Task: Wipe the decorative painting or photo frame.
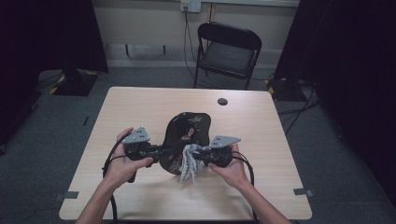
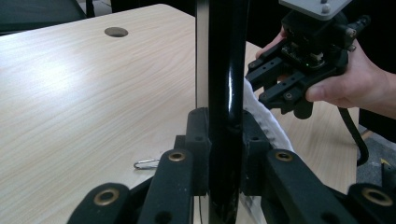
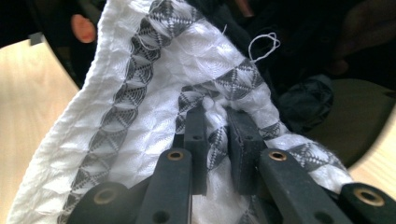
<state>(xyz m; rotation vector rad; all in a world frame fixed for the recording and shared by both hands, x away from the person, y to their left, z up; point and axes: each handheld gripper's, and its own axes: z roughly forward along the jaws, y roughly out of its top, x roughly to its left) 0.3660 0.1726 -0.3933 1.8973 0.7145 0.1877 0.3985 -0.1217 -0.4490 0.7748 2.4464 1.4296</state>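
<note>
We clamp the left gripper (image 1: 156, 151) on the near-left rim of the black tray (image 1: 187, 126), tilted up over the table (image 1: 140, 107). Our right gripper (image 1: 198, 156), pinching the white patterned cloth (image 1: 189, 165), sits just right of it, so wiping runs leftward and away along the tray's long axis.

My table (image 1: 140, 107) has a pale wood-grain top with rounded corners, standing on grey carpet. A round dark cable hole (image 1: 222, 101) sits near its far edge. A small metal paper clip (image 2: 146, 164) lies flat on the wood, close below my left gripper.
</note>
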